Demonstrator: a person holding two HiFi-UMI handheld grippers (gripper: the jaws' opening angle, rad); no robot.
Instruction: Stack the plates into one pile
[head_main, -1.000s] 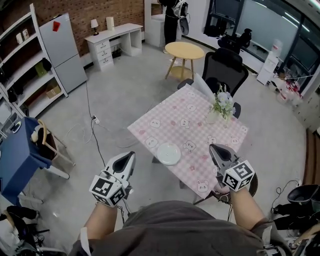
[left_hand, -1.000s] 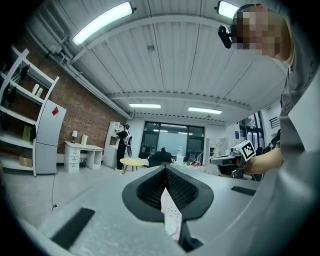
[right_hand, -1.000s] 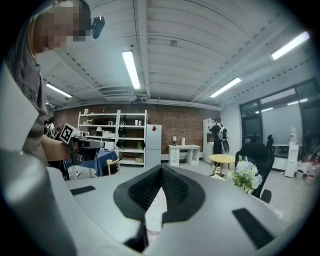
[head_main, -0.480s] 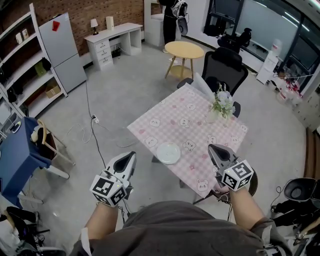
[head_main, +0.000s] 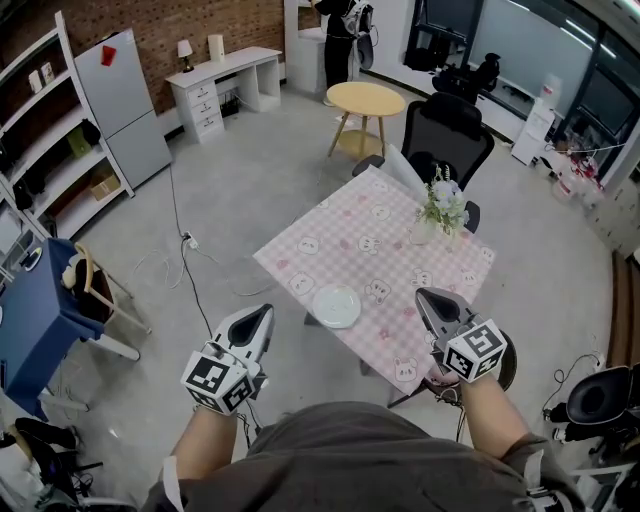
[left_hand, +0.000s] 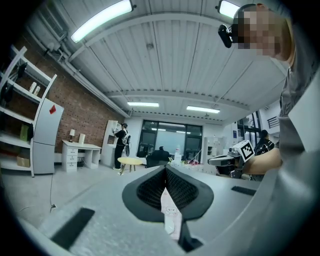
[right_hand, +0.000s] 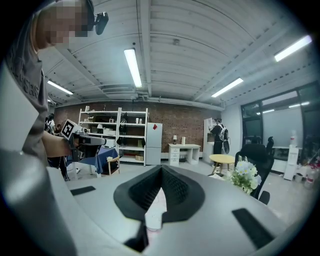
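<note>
A white plate (head_main: 337, 306) lies near the front edge of the table (head_main: 350, 240), which has a pink checked cloth. I cannot tell whether it is one plate or a pile. My left gripper (head_main: 265, 313) hovers over the floor left of the table's near corner, shut and empty. My right gripper (head_main: 424, 296) sits at the table's front right edge, right of the plate, with its jaws together and nothing held. In the left gripper view the left gripper (left_hand: 165, 168) shows a sliver of the cloth below its tip. The right gripper view shows the right gripper (right_hand: 161, 168) the same way.
A vase of flowers (head_main: 440, 212) stands at the table's far right. A black office chair (head_main: 447, 135) is behind the table, and a round wooden table (head_main: 368, 100) further back. A cable (head_main: 190, 250) runs across the floor on the left, by a blue-covered stand (head_main: 30, 310).
</note>
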